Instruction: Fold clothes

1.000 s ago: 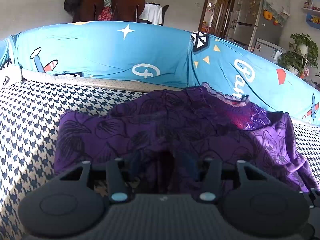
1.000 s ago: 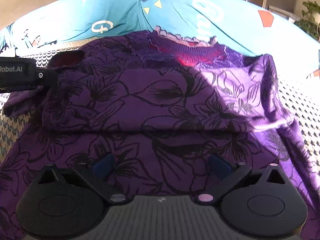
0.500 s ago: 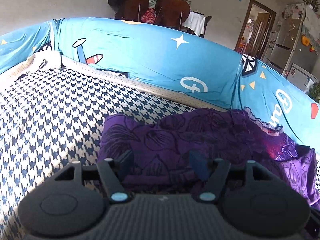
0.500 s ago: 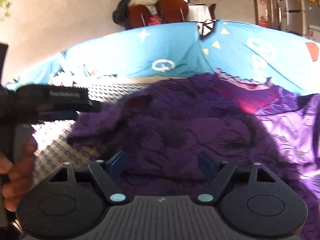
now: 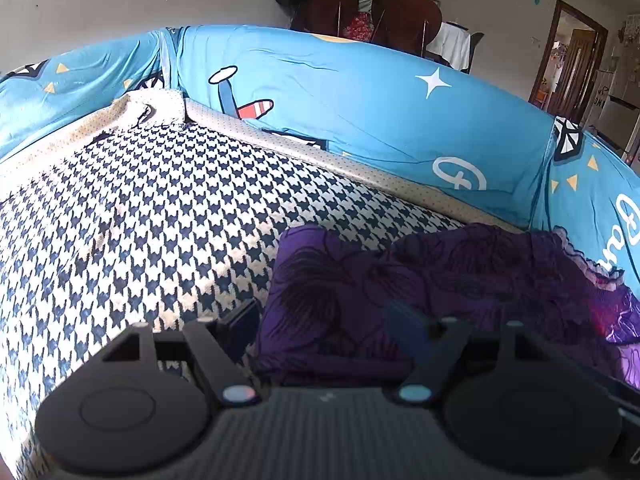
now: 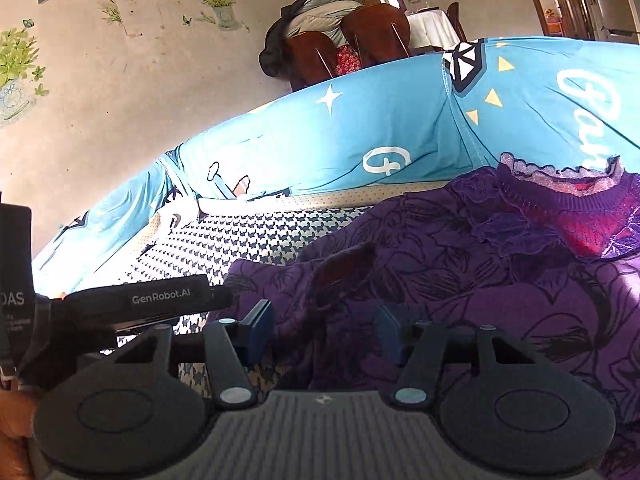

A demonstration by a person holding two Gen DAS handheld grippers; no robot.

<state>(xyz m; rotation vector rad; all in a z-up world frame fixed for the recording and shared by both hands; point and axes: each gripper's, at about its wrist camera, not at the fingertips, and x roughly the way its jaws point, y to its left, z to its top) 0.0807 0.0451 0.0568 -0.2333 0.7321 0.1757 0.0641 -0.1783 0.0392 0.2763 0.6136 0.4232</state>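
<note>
Both claws work the left edge of a purple garment half-folded on a sofa seat.

The purple garment lies bunched on the houndstooth seat cover, its lacy collar toward the blue backrest cover. The left claw is opening, pads straddling the folded edge without pressing it: released. The right claw is closing with cloth between its pads; whether they pinch yet I cannot tell. A good grip would take both layers at the fold, lift little, then draw taut. The cloth looks thin, soft and slippery, printed with dark flowers, prone to wrinkle; the seat weave is coarser and should hold it.
</note>
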